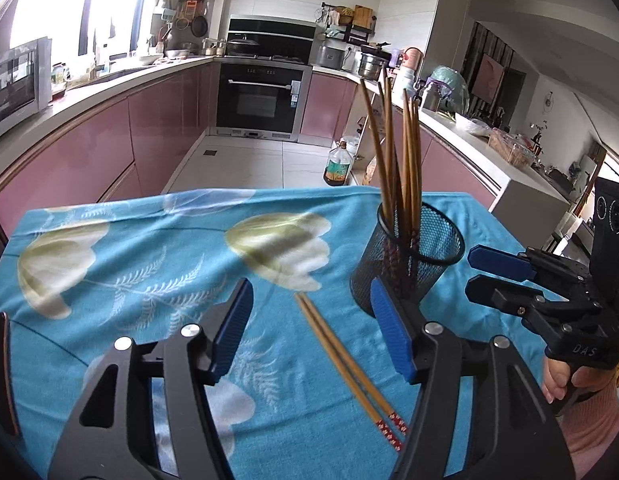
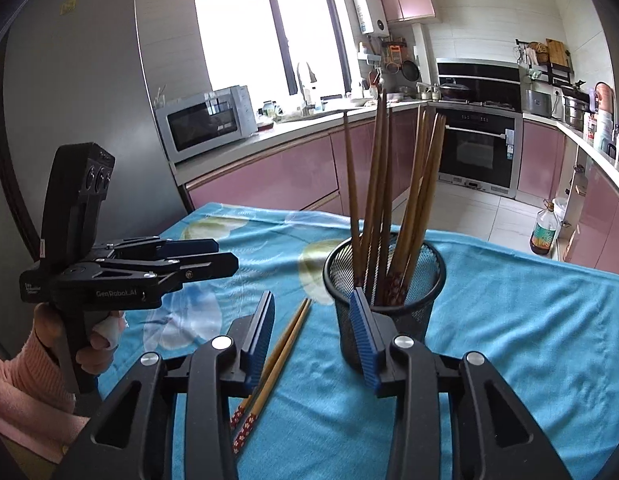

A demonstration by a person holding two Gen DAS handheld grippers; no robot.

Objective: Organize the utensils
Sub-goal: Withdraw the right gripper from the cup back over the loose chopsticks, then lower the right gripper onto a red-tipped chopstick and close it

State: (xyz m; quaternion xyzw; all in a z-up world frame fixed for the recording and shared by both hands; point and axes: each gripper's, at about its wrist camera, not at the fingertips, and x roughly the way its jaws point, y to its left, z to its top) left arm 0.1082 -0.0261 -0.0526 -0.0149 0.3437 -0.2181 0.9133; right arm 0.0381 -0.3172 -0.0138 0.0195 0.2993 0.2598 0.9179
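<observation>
Most brown wooden chopsticks (image 2: 383, 200) already stand in the black mesh cup (image 2: 383, 292), one pair (image 1: 349, 364) left on the blue cloth (image 1: 129, 280); both grippers (image 1: 313, 332) (image 2: 315, 340) released, empty.

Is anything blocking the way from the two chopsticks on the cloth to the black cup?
Nothing visible does. The loose chopsticks lie on the cloth beside the cup, with only bare cloth between. The cup's top is open, though other chopsticks already stand inside.
</observation>
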